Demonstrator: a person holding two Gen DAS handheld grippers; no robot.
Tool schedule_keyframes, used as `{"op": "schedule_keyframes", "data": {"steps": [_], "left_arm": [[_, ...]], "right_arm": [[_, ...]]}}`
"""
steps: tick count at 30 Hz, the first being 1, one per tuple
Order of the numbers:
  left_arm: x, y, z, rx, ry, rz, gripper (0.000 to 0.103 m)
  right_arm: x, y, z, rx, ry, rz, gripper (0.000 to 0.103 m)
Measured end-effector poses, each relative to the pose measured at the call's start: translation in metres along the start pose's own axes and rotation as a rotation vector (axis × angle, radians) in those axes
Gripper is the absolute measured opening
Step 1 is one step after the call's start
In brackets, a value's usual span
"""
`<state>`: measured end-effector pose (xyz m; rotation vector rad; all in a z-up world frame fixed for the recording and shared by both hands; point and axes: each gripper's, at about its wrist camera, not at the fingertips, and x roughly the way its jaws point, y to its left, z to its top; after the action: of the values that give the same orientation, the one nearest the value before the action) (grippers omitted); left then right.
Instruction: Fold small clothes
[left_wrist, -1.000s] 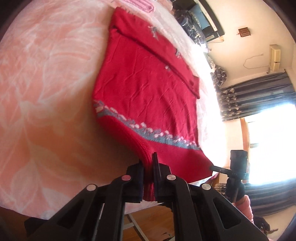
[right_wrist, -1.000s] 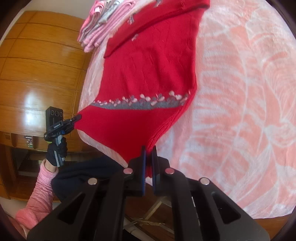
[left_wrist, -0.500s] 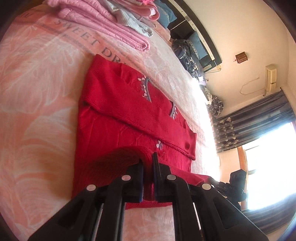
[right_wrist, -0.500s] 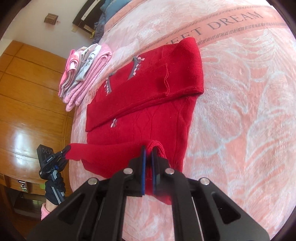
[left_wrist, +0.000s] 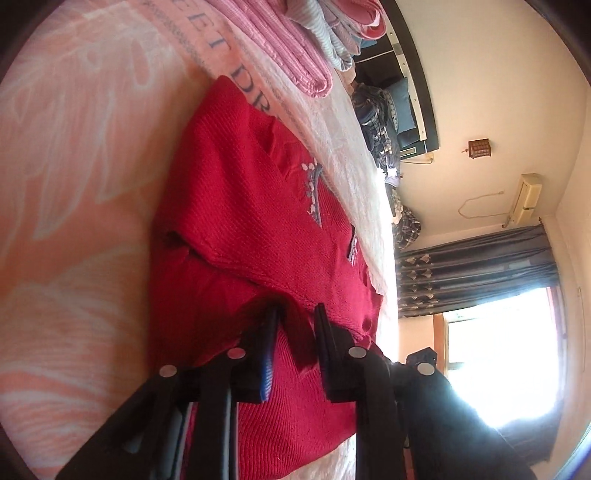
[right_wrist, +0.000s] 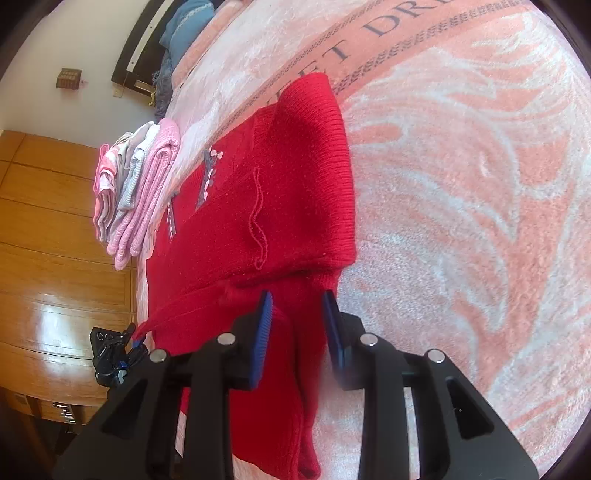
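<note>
Both the left tool (left_wrist: 295, 319) and right tool (right_wrist: 297, 308) stand parted, gripping nothing, over the red sweater (right_wrist: 266, 206) at lower centre, its hem fold apparently laid; withdrawing seems next.

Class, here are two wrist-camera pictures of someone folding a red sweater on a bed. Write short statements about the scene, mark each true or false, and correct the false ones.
1. The red sweater lies on a pink patterned blanket. True.
2. The right gripper is clamped shut on the sweater. False: its jaws stand apart.
3. A stack of folded pink clothes sits beside the sweater. True.
4. The left gripper is shut. False: its jaws are open.
5. The curtains are white. False: they are dark.
</note>
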<state>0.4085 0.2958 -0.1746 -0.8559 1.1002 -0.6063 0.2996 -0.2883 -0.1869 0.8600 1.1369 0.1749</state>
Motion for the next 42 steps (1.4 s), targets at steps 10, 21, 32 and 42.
{"op": "schedule_keyframes", "data": {"steps": [10, 21, 32, 42], "left_arm": [[0.006, -0.039, -0.004, 0.317, -0.030, 0.263, 0.035], [0.074, -0.074, -0.019, 0.581, 0.006, 0.566, 0.042], [0.072, -0.068, -0.022, 0.573, -0.016, 0.513, 0.024], [0.075, -0.072, -0.028, 0.615, -0.021, 0.541, 0.020]], "right_arm": [[-0.020, 0.021, -0.003, -0.100, -0.062, -0.004, 0.028], [0.000, 0.056, -0.018, -0.254, -0.020, -0.035, 0.035], [0.028, 0.057, -0.010, -0.339, 0.045, -0.106, 0.044], [0.053, 0.074, -0.020, -0.488, 0.059, -0.182, 0.020]]}}
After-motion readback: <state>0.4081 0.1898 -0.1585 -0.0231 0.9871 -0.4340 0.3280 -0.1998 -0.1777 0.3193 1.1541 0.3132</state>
